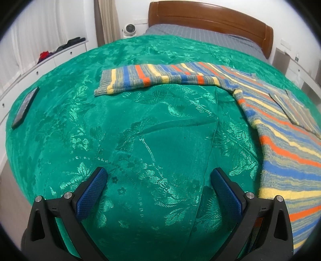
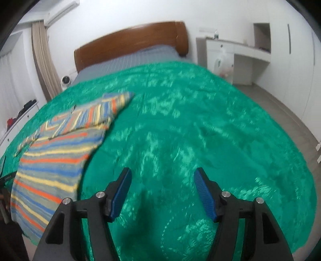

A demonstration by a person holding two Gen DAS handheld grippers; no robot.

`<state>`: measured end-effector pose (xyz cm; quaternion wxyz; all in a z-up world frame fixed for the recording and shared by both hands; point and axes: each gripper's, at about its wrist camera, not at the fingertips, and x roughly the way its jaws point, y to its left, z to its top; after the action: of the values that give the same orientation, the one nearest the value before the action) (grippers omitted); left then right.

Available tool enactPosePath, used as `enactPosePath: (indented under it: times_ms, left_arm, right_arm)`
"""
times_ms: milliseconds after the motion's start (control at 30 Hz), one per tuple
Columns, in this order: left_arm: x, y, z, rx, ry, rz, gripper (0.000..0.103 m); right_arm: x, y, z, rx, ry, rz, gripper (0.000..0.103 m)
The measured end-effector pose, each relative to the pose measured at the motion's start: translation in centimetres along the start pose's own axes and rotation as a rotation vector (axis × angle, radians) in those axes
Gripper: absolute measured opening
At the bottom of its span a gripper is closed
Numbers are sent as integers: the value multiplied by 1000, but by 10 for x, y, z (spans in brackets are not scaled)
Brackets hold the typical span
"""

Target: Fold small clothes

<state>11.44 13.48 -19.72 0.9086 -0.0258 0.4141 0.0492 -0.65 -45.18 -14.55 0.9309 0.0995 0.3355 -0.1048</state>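
My left gripper (image 1: 159,175): its two black fingers with blue textured pads (image 1: 91,192) stand wide apart, nothing between them, hovering over bare bedspread.

My right gripper (image 2: 162,177): two black fingers with blue ribbed pads (image 2: 205,195), spread apart and empty, also above bare bedspread; this view is blurred.

Under my fingers: one shiny emerald-green brocade bedspread (image 1: 140,124) with a woven leaf and flower pattern, covering most of the bed, with a few creases running across it.

Task garment: one small knitted sweater (image 1: 280,140) striped in grey, blue, orange and pale yellow, lying flat on the bedspread. From my left gripper it sits to the right, its hem just beside my right-hand finger; from my right gripper it lies off to the left (image 2: 52,156).

Sleeves: two show. One long sleeve (image 1: 152,77) stretches straight out to the left across the bedspread; the other (image 1: 295,108) lies folded over the body.

Phone: one dark flat rectangular phone (image 1: 25,107) rests near the left edge of the bedspread, well apart from the sweater.

Beyond the bedspread: one grey striped sheet (image 1: 200,35) and one curved brown wooden headboard (image 1: 210,19).

Room edges: one small round white fan (image 1: 129,30) beside the headboard, one white drawer unit (image 1: 60,55) with dark and red clothes piled on top, one white desk unit (image 2: 236,52) on the far side.
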Motion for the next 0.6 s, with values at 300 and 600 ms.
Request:
enactPosePath:
  times_ms: [300,600]
  left_arm:
    - [-2,1,1,18,30,-11,103]
    - [-15,13,22,-5,97,-172,102]
  right_arm:
    - [6,26,-11,-127,7,-34,66]
    - [11,36,-16,-154,20,-23,66]
